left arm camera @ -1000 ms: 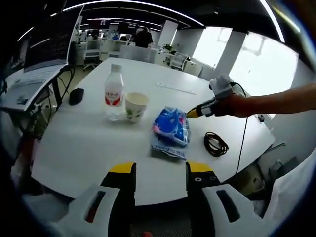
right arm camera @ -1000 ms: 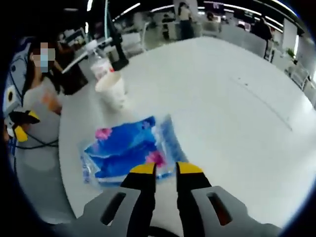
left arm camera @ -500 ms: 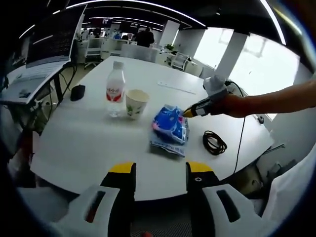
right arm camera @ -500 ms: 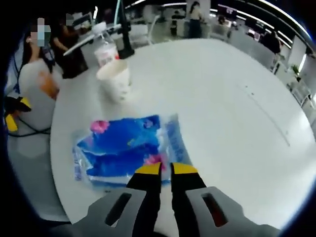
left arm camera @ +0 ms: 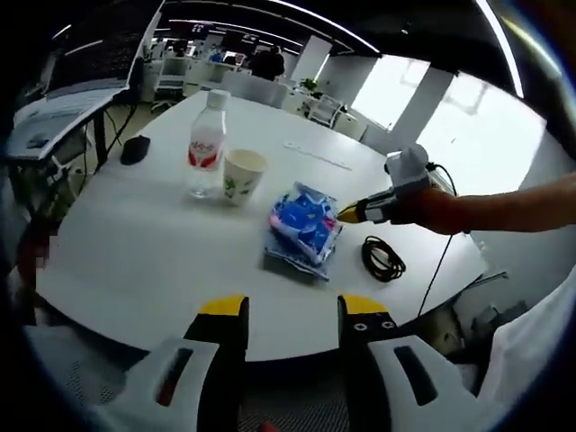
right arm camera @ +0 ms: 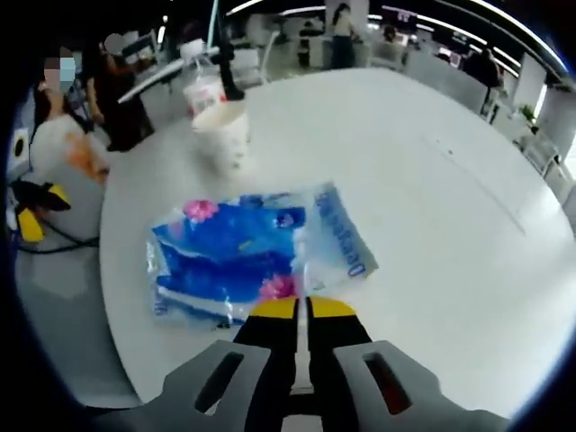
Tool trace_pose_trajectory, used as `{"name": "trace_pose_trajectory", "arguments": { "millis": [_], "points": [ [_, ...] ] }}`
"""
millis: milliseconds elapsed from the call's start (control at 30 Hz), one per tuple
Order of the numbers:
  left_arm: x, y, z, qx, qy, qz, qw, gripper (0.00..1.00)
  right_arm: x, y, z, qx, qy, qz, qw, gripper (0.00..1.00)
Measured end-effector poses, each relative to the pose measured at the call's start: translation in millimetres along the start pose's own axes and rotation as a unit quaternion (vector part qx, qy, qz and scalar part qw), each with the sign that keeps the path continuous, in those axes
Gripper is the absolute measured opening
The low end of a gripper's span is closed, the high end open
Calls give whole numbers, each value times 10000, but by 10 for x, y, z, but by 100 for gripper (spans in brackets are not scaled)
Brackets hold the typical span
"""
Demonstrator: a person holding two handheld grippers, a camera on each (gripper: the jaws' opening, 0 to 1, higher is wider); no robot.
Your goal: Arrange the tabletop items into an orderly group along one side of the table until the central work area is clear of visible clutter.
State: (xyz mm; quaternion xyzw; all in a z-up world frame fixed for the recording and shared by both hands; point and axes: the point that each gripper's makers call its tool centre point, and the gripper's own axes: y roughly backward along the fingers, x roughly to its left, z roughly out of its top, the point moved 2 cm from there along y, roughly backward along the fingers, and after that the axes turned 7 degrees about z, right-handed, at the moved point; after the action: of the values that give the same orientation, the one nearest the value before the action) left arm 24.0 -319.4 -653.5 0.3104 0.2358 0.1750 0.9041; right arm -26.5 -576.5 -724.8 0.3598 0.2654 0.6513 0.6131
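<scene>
A blue plastic packet (left arm camera: pixel 303 230) lies near the middle of the round white table (left arm camera: pixel 144 261). My right gripper (right arm camera: pixel 301 308) is shut on the packet's clear near edge (right arm camera: pixel 342 247). In the left gripper view the right gripper (left arm camera: pixel 350 213) reaches in from the right, a person's hand behind it, its tip at the packet's right edge. A paper cup (left arm camera: pixel 243 175) and a water bottle (left arm camera: pixel 205 147) stand side by side beyond the packet. My left gripper (left arm camera: pixel 292 306) hangs open over the table's near edge, holding nothing.
A coiled black cable (left arm camera: pixel 382 257) lies right of the packet. A black mouse (left arm camera: pixel 135 149) sits at the far left and a thin pale strip (left arm camera: pixel 320 155) at the far side. A desk with a laptop (left arm camera: pixel 54 103) stands left of the table.
My right gripper's jaws have come together on the packet's edge, and that edge now sits raised and turned toward the gripper. My left gripper's view shifted slightly; its jaws stay open.
</scene>
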Motion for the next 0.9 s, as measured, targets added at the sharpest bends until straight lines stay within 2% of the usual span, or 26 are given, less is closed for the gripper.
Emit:
{"name": "trace_pose_trajectory", "arguments": {
  "millis": [133, 267, 533, 633, 767, 900],
  "points": [
    [-8, -61, 4, 53, -52, -102, 9999, 38, 6, 62, -159, -110, -401, -120, 9991, 1],
    [16, -171, -61, 238, -154, -140, 9995, 37, 109, 118, -272, -235, -722, -118, 9970, 0],
    [9, -355, -105, 412, -122, -184, 9989, 35, 298, 132, -535, -287, -1095, -111, 9935, 1],
    [-10, -464, -98, 462, 55, -208, 9987, 33, 381, 137, -575, -353, -1208, -104, 9920, 0],
    [-113, -668, -53, 534, -132, -222, 9982, 33, 470, 135, -585, -476, -1400, -122, 9889, 0],
    [-162, -777, -47, 582, -288, -218, 9976, 31, 552, 134, -572, -600, -1570, -117, 9857, 0]
  ]
}}
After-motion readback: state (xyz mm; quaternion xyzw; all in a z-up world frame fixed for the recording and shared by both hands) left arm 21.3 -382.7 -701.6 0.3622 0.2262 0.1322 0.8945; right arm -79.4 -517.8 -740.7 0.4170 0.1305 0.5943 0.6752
